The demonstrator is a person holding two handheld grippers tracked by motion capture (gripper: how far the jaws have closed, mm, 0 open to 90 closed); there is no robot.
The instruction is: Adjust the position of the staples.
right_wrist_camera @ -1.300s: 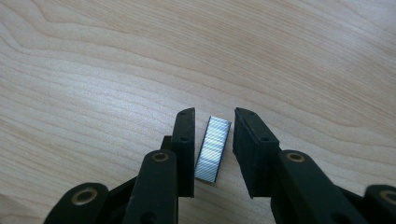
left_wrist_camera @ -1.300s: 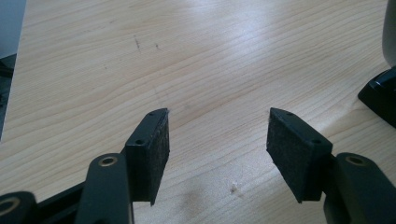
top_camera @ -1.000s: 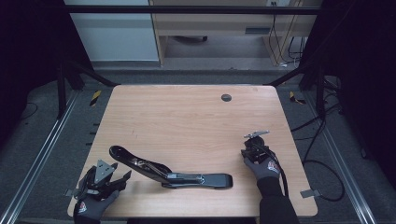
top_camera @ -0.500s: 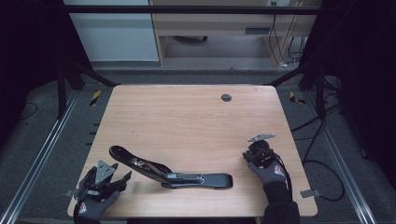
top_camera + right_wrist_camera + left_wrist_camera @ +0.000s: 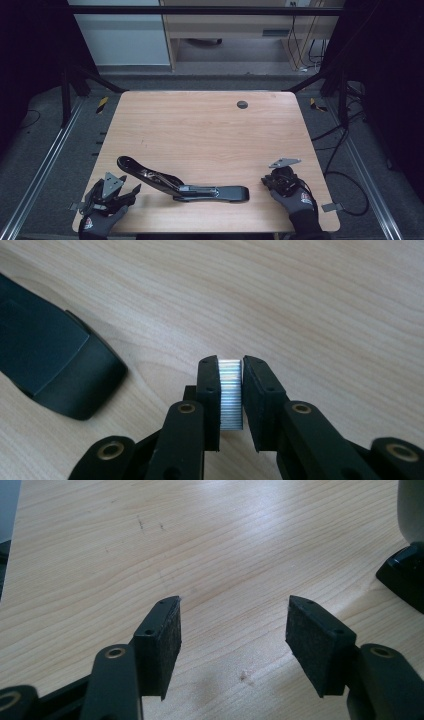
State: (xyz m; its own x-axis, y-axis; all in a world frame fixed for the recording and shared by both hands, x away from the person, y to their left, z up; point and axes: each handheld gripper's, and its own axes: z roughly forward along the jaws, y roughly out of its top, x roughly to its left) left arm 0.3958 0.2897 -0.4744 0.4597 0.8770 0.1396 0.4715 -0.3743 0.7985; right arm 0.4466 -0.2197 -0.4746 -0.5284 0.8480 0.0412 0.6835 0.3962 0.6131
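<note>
Stapler [image 5: 182, 182], black, opened out long, lies near the worktop's [image 5: 200, 125] front edge, left of centre; its base end [image 5: 55, 370] shows in the right gripper view. Staples [image 5: 231, 394], one silver strip, pinched between the pads of the right gripper [image 5: 272, 181], near the front right corner, just right of the stapler. Left gripper [image 5: 131, 192], at the front left corner, jaws wide apart, nothing between. Since a second ago: right gripper has drawn back toward the front edge, left unmoved, stapler unmoved.
</note>
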